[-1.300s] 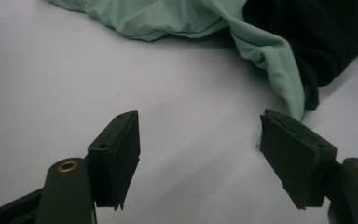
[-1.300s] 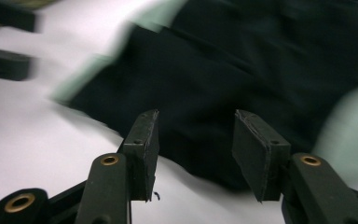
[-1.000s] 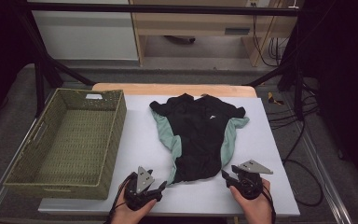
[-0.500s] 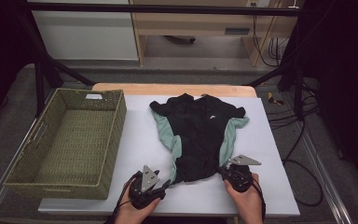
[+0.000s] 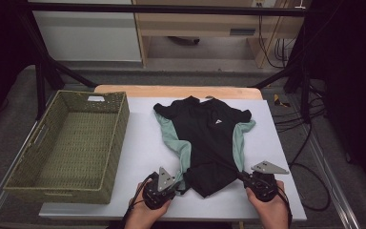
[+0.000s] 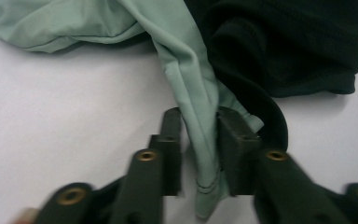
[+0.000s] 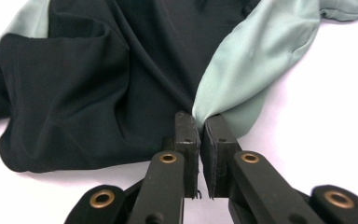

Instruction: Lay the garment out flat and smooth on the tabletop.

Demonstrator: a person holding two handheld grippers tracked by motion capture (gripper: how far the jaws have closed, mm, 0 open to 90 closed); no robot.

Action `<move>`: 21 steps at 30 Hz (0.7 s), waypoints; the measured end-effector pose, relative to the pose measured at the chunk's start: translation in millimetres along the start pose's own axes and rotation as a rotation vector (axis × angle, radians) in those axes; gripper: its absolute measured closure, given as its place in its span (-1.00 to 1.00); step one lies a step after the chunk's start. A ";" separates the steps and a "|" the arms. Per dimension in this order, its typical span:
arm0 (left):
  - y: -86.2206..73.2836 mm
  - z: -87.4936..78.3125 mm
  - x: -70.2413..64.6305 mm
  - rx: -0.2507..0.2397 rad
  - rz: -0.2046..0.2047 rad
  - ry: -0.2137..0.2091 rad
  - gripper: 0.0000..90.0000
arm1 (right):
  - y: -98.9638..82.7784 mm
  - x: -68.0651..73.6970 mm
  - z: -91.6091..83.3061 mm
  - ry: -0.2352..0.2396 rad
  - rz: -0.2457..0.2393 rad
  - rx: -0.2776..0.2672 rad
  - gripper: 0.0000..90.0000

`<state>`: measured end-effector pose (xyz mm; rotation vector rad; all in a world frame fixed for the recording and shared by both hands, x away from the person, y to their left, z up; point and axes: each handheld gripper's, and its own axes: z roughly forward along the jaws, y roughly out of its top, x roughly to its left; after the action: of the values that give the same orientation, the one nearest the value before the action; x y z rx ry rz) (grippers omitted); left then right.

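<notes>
Grip stage looks nearly complete: black-and-mint shirt (image 5: 205, 138) lies spread flat on the white table (image 5: 138, 152), to the right of the empty wicker basket (image 5: 66, 148). Left gripper (image 5: 164, 188) has just been closing, its jaws now narrow around the mint hem fold at the shirt's near-left corner. Right gripper (image 5: 248, 179) has its jaws pinched almost fully together on the near-right hem; folding or transfer to the basket is not yet begun.
</notes>
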<state>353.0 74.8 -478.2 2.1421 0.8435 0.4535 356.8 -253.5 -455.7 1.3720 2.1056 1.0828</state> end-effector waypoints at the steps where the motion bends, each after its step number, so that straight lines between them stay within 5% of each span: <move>1: -1.4 -1.5 1.2 -0.006 -0.006 -0.012 0.83 | -0.5 0.5 2.6 0.004 -0.004 0.004 0.90; 10: -20.9 -56.5 10.9 -0.043 -0.060 0.017 0.91 | 11.0 11.0 12.3 0.027 -0.041 0.020 0.90; 13: -33.6 -71.9 21.8 -0.039 -0.114 0.042 0.91 | 22.6 22.5 18.5 0.039 -0.080 0.027 0.90; 17: -47.5 -73.3 33.1 -0.028 -0.164 0.068 0.86 | 39.4 36.4 45.5 0.065 -0.122 0.068 0.90; 21: -48.5 -67.9 33.3 -0.030 -0.146 0.095 0.60 | 47.6 42.4 80.8 0.085 -0.114 0.105 0.82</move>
<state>318.7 157.5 -470.8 2.0282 1.0327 0.4920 421.4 -173.9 -465.2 1.2554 2.3013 1.0135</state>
